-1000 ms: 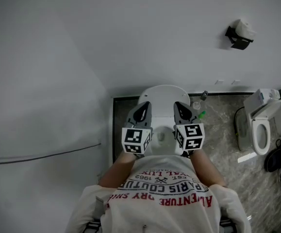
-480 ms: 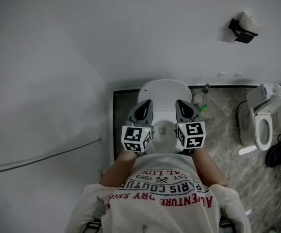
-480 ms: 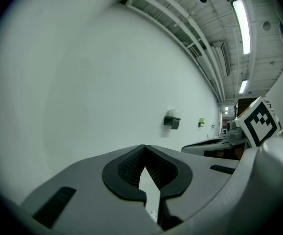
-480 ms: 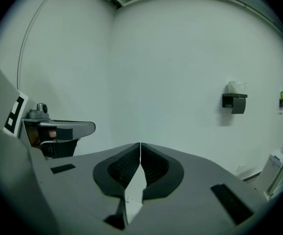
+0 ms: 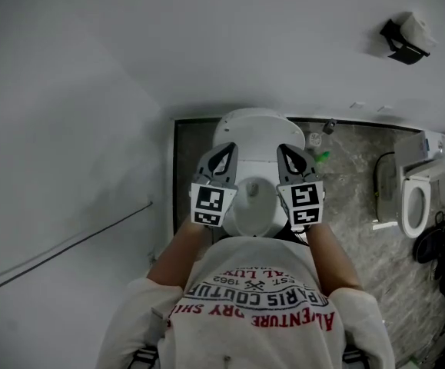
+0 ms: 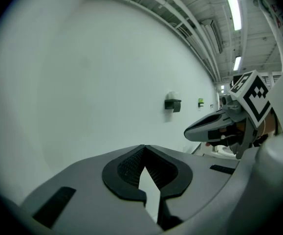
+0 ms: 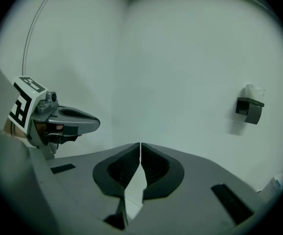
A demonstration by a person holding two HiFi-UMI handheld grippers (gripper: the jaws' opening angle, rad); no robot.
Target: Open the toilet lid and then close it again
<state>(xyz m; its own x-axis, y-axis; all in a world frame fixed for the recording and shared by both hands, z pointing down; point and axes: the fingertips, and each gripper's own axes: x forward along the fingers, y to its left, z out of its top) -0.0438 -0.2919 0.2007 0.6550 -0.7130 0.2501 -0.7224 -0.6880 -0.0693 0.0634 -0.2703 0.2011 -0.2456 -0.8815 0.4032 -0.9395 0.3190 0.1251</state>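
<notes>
Toilet: white toilet (image 5: 264, 220) stands against the pale wall (image 5: 207, 44) on a dark strip of floor, directly ahead of the person in the head view.
Lid: lid (image 5: 247, 125) sits at the back of the bowl, toward the wall; it looks raised, since the bowl opening shows uncovered between the two claws.
Left claw: left claw (image 5: 224, 154) hangs over the left side of the bowl, tips toward the wall. In the left gripper view its jaws (image 6: 143, 153) are pressed together at the tips, with nothing between them and only bare wall beyond.
Right claw: right claw (image 5: 290, 154) hangs over the right side of the bowl, level with the left one and well apart from it. In the right gripper view its jaws (image 7: 140, 151) also meet at the tips and are empty.
Contact: neither claw can be seen touching the lid or the seat.
Cross views: each gripper view catches the other claw off to the side, marker cube outward.
Wall fixture: dark paper holder (image 5: 406, 41) with a white roll, high on the wall to the right.
Floor: marbled grey floor (image 5: 353, 206) to the right of the toilet; small bottles (image 5: 315, 141) stand just beside the base.
Second toilet: another white toilet (image 5: 413, 202) at the right edge, seat uncovered.
Person: printed white T-shirt (image 5: 253, 314) fills the bottom, both forearms reaching forward.
</notes>
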